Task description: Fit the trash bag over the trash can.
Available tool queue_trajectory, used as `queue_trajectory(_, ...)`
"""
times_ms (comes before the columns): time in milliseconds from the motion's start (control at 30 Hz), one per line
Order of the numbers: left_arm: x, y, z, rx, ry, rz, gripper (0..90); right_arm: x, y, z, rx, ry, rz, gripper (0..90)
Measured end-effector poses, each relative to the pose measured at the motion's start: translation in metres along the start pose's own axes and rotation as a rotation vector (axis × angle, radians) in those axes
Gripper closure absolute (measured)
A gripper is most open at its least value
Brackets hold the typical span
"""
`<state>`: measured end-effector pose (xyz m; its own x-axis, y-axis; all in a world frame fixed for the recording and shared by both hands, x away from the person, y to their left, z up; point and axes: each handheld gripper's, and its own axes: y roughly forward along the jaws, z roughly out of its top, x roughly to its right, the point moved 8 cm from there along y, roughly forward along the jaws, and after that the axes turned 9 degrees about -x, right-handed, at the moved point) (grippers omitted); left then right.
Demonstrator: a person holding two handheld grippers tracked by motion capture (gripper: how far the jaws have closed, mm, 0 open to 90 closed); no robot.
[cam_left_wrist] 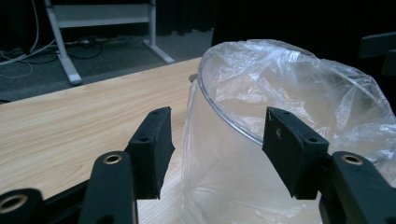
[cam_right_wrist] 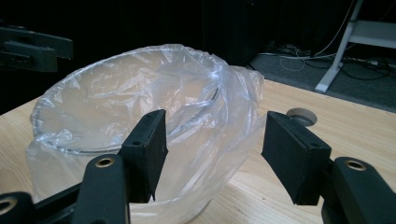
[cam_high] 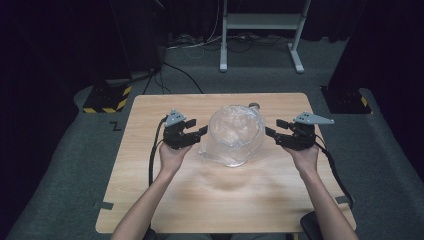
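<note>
A clear round container (cam_high: 235, 134) stands in the middle of the wooden table (cam_high: 150, 165), lined with a thin transparent plastic bag (cam_left_wrist: 299, 88) folded over its rim. My left gripper (cam_high: 202, 131) is open just left of the container, its jaws pointing at the wall below the rim (cam_left_wrist: 233, 126). My right gripper (cam_high: 271, 131) is open just right of the container, with the bag's overhanging fold (cam_right_wrist: 238, 93) between and beyond its jaws. Neither gripper holds anything.
A small grey round object (cam_right_wrist: 302, 116) lies on the table behind the container (cam_high: 254, 105). A white metal stand (cam_high: 260, 30) and cables sit on the grey floor beyond the table. Black and yellow striped bases (cam_high: 106, 100) flank the far corners.
</note>
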<state>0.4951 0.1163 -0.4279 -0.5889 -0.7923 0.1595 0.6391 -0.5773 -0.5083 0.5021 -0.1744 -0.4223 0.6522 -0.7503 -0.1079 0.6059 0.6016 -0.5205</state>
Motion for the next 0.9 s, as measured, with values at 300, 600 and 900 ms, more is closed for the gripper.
queue_trajectory(300, -0.003, -0.011, -0.005, 0.007, -0.003, 0.011, 42.5, -0.003, -0.006, -0.002, 0.004, 0.005, 0.005, 40.4)
queue_trajectory(600, -0.008, -0.019, -0.014, -0.006, -0.001, 0.027, 42.3, -0.007, -0.009, -0.009, -0.016, -0.023, -0.008, 40.9)
queue_trajectory(900, -0.009, -0.022, -0.027, -0.025, -0.003, 0.030, 42.3, -0.004, -0.018, -0.021, -0.021, -0.021, -0.033, 41.3)
